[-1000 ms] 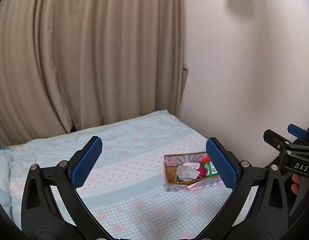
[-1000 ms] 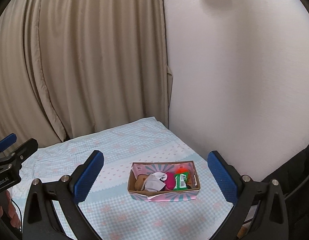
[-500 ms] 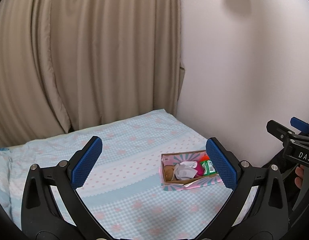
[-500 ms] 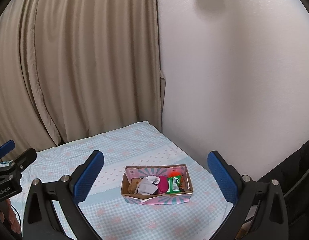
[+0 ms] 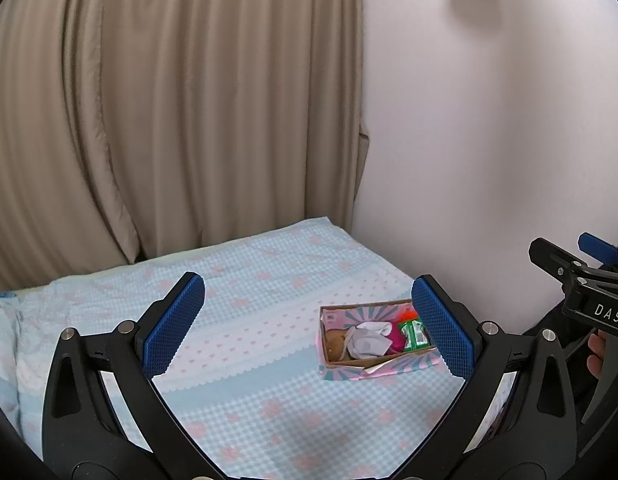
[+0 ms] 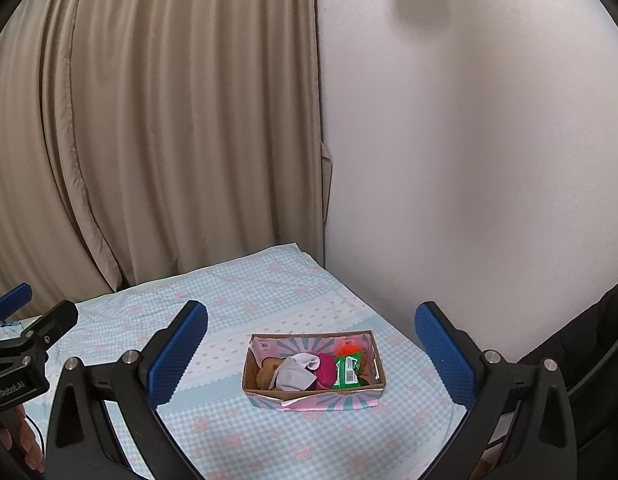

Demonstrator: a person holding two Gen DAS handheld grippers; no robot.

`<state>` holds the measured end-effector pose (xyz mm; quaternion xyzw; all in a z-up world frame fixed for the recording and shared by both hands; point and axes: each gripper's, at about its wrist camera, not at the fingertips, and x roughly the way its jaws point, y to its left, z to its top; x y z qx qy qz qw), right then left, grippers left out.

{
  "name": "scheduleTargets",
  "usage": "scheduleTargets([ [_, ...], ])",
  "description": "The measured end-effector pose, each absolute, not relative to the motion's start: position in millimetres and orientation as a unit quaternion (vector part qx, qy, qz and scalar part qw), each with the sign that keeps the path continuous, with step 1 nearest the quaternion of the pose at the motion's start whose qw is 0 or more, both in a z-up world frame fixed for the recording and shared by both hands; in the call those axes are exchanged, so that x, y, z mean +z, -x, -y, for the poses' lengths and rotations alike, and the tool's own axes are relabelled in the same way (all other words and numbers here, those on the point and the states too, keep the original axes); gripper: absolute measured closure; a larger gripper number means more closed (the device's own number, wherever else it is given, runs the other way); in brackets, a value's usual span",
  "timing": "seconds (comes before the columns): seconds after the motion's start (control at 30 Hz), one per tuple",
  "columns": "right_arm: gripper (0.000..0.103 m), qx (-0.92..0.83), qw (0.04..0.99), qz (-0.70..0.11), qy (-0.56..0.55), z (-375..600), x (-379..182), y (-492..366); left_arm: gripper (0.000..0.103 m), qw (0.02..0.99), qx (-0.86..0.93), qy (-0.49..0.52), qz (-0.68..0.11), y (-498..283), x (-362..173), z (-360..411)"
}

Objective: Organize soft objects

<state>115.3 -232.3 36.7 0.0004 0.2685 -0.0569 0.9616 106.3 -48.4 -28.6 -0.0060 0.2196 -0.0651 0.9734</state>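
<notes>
A small pink-and-teal cardboard box [image 6: 293,399] sits on the bed near the wall; it also shows in the left wrist view [image 5: 381,370]. Inside lie a white cloth [image 6: 295,372], a brown plush [image 6: 265,375], a magenta item [image 6: 326,370], a green packet [image 6: 348,370] and something orange [image 6: 346,349]. My left gripper [image 5: 307,326] is open and empty, held above the bed left of the box. My right gripper [image 6: 311,350] is open and empty, held well back from the box, which shows between its fingers.
The bed has a light blue checked cover [image 6: 237,300] with pink flowers. Beige curtains [image 6: 157,120] hang behind it and a white wall [image 6: 469,160] runs along its right side. The other gripper shows at each view's edge [image 5: 589,300] [image 6: 17,352].
Both grippers have drawn back and risen slightly, so the box looks smaller and sits more centrally between the right gripper's fingers. Both stay open.
</notes>
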Motion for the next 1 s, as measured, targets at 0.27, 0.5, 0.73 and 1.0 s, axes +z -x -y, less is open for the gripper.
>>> scheduleTargets([
  [0.27, 0.000, -0.054, 0.963, -0.266, -0.002, 233, 34, -119, 0.000, 0.975, -0.066, -0.001, -0.213, -107, -27, 50],
  [0.5, 0.000, -0.053, 0.963, -0.263, 0.001, 231, 33, -122, 0.000, 0.975, -0.068, -0.005, -0.210, -107, -25, 52],
  [0.73, 0.000, -0.054, 0.964, -0.258, 0.000, 231, 33, -126, 0.000, 0.976, -0.066, -0.006, -0.207, -110, -25, 52],
  [1.0, 0.000, -0.054, 0.965, -0.258, 0.000, 231, 31, -129, 0.000, 0.976, -0.063, -0.007, -0.209, -113, -27, 52],
])
